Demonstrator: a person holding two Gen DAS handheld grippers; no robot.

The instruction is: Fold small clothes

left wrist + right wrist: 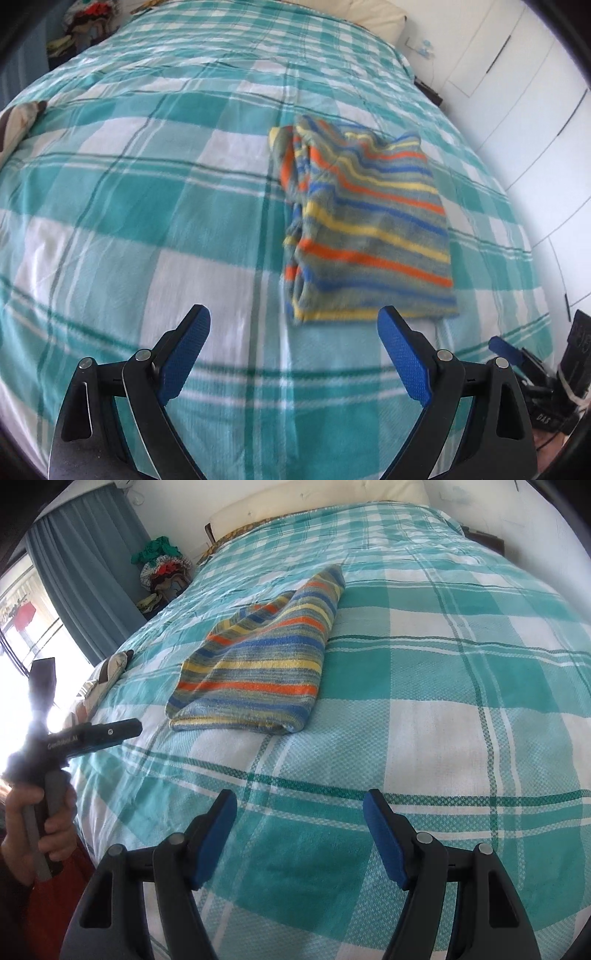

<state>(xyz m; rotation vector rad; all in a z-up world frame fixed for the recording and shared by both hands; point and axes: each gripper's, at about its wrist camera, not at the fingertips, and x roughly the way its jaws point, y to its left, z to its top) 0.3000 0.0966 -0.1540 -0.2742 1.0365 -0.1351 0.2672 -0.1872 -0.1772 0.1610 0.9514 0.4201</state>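
Note:
A folded striped garment (365,221) in grey, orange, yellow and blue lies on the teal and white checked bedspread (166,192). My left gripper (294,314) hovers open just short of the garment's near edge, nothing between its blue pads (184,354). In the right wrist view the same garment (258,664) lies further up the bedspread (443,709). My right gripper (300,799) stands open over bare cover, well short of the garment. The left gripper's body (96,734) shows at the left edge, held by a hand (40,823).
A cream pillow (314,506) lies at the bed's head. A heap of clothes (162,568) stands beside the bed by a blue curtain (81,572). A brown and white cloth (110,668) lies at the bed's left edge. White cupboard doors (517,92) line the right side.

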